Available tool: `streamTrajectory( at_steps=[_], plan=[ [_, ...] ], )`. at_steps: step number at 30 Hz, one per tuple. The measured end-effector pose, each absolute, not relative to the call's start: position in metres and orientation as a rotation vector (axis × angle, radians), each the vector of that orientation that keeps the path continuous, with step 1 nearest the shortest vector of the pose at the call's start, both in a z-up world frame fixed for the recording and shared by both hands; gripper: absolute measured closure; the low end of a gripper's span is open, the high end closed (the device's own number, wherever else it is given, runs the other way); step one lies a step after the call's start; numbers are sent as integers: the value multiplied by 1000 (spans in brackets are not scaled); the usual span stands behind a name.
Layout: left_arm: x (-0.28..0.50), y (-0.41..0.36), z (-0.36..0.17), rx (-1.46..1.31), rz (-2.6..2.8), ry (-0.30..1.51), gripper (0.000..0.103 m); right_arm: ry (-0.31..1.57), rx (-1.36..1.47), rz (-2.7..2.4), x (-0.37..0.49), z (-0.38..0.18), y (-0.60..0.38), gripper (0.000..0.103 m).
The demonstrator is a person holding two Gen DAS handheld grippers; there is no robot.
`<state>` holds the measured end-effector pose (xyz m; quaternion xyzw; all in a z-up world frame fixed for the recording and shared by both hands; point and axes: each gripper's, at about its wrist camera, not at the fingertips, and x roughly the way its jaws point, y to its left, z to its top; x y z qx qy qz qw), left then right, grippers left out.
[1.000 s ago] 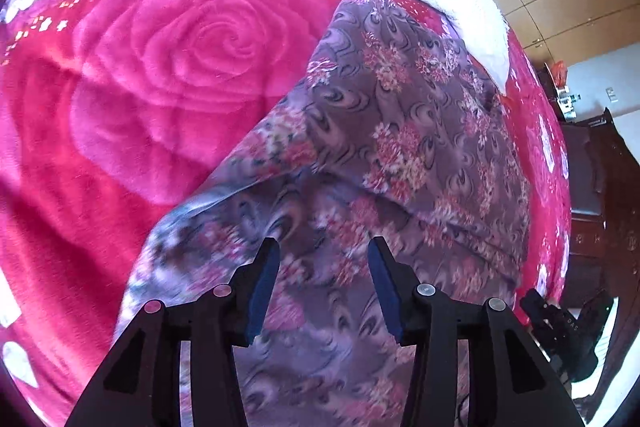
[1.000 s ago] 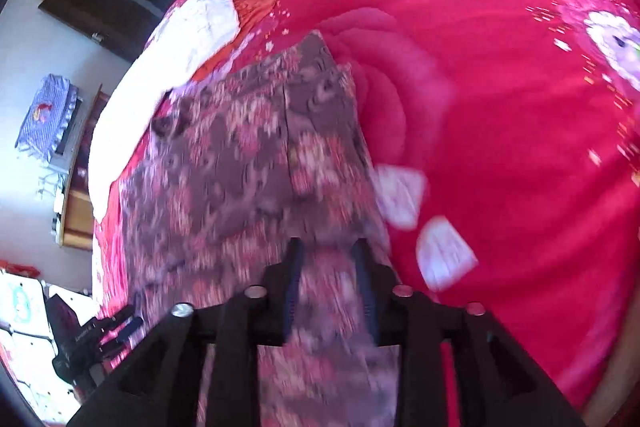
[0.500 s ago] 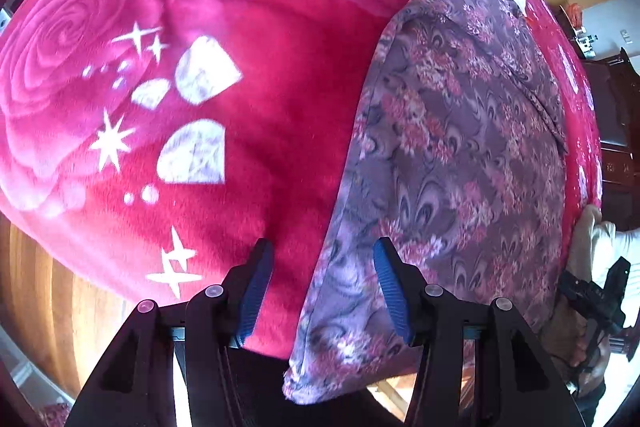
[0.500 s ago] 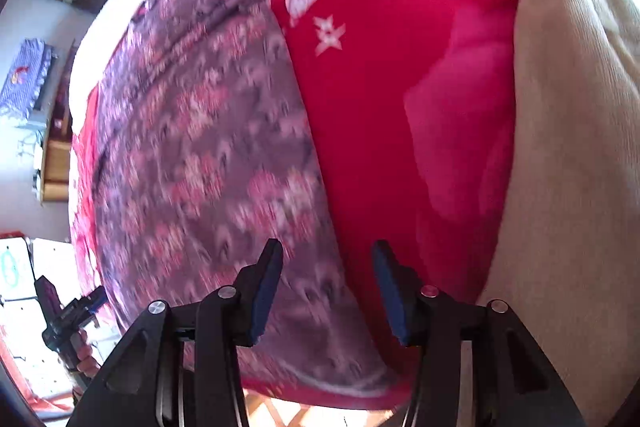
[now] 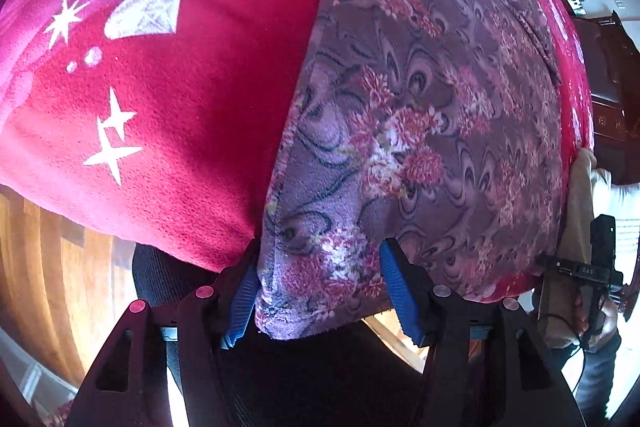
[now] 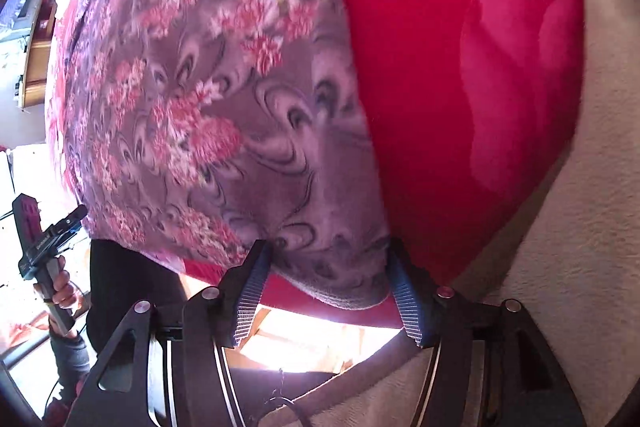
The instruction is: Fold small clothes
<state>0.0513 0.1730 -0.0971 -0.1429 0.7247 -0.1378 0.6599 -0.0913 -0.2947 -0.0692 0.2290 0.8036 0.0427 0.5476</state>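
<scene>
Left wrist view shows the purple floral fleece garment lying flat on the red plush rose-print blanket, its hem hanging just over the blanket's near edge. The left gripper straddles the garment's near left corner, jaws spread and opening, blue pads either side of the cloth without visibly pressing it. In the right wrist view the right gripper frames the near right corner the same way, also opening, cloth between the fingers but not pinched.

To take the corners well, each gripper should probably push in far enough that both layers of hem sit deep between the pads before closing. Catching the red blanket beneath is the likely fault, so approach from the overhanging edge. Both corners want lifting together and evenly, or the fold may skew.
</scene>
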Motion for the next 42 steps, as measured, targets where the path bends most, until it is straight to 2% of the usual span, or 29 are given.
streamTrajectory(
  at_steps=[1, 2, 3, 4, 5, 8, 16, 22, 33, 42],
  plan=[
    [50, 170, -98, -304, -316, 1631, 48, 1905, 540, 121, -92, -69, -294, 46],
    [48, 168, -97, -286, -318, 1618, 60, 1901, 540, 140, -93, -68, -293, 52],
    [47, 167, -97, -277, -336, 1617, 79, 1892, 541, 158, -92, -67, -291, 73],
    [46, 165, -98, -283, -354, 1626, 86, 1881, 542, 178, -92, -64, -289, 92],
    [45, 165, -98, -302, -364, 1630, 92, 1866, 544, 196, -91, -60, -287, 92],
    [44, 170, -89, -363, -395, 1591, 96, 1778, 530, 234, -88, -40, -282, 93],
    [57, 182, -51, -582, -488, 1417, 97, 1413, 749, 308, -74, 16, -306, 93],
    [74, 186, -36, -682, -480, 1309, 97, 1237, 850, 272, -63, 27, -318, 93],
    [138, 178, -23, -788, -385, 1189, 97, 1109, 940, 186, -8, 32, -343, 93],
    [229, 163, -32, -857, -302, 1151, 97, 1024, 1020, 103, 78, 22, -364, 93]
  ],
)
